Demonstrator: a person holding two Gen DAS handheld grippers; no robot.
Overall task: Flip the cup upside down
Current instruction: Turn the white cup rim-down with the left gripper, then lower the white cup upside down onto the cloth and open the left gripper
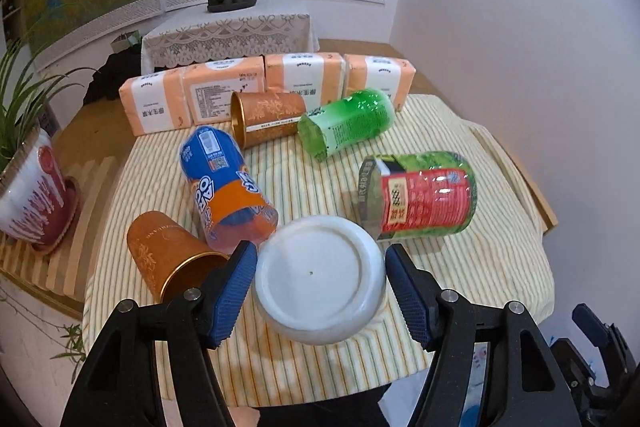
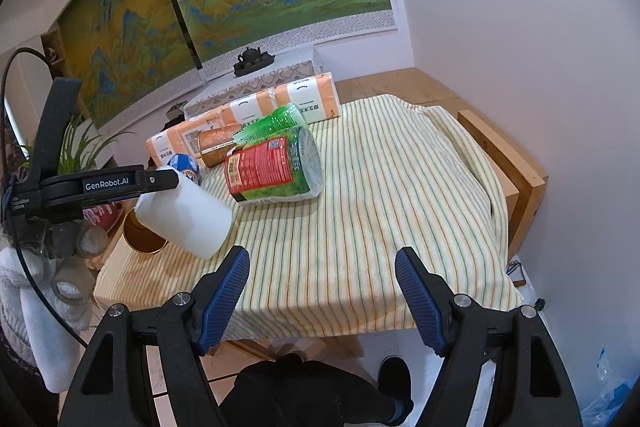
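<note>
A white cup (image 1: 320, 277) sits between the blue pads of my left gripper (image 1: 320, 291), its flat base facing the camera. In the right wrist view the cup (image 2: 188, 217) is tilted in the air above the table's left front corner, held by the left gripper's black finger (image 2: 120, 183). The left gripper is shut on the cup. My right gripper (image 2: 322, 291) is open and empty above the front edge of the striped tablecloth (image 2: 380, 207).
Lying on the cloth: two copper cups (image 1: 172, 251) (image 1: 266, 117), a blue-orange package (image 1: 226, 183), a green bottle (image 1: 348, 123), a red-green package (image 1: 420, 197). Orange tissue packs (image 1: 264, 83) line the back. A potted plant (image 1: 32, 187) stands left.
</note>
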